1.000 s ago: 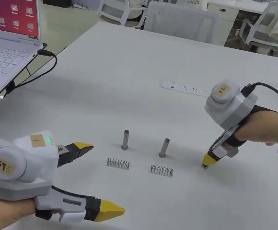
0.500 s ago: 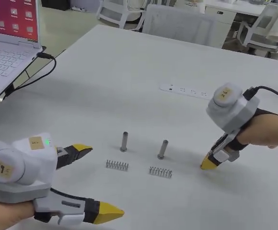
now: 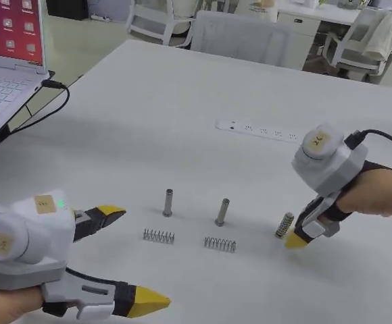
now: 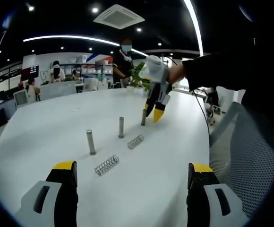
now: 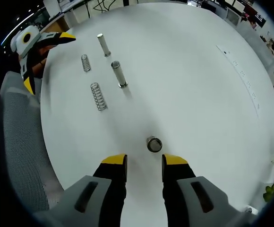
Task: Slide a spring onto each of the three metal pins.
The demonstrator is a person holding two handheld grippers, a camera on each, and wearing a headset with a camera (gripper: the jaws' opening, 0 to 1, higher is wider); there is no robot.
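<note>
Two bare metal pins (image 3: 167, 202) (image 3: 222, 211) stand upright mid-table. In front of them lie two loose springs (image 3: 158, 235) (image 3: 219, 244). A third pin (image 3: 284, 225), to their right, wears a spring and stands just left of my right gripper (image 3: 294, 239). In the right gripper view that pin (image 5: 154, 144) sits just ahead of the gripper (image 5: 144, 160), whose jaws are a little apart with nothing between them. My left gripper (image 3: 130, 258) is wide open and empty at the near left, its jaws (image 4: 133, 168) facing the pins (image 4: 90, 142) (image 4: 121, 127) and springs (image 4: 106, 165) (image 4: 135, 141).
A laptop (image 3: 7, 61) with a black cable (image 3: 44, 104) sits at the far left edge. A white power strip (image 3: 260, 130) lies behind the pins. Office chairs (image 3: 240, 37) line the table's far edge. People stand far off in the left gripper view.
The right gripper has drawn back slightly to the right, and the pin with a spring on it now shows beside its tip. The left gripper has stayed open in place.
</note>
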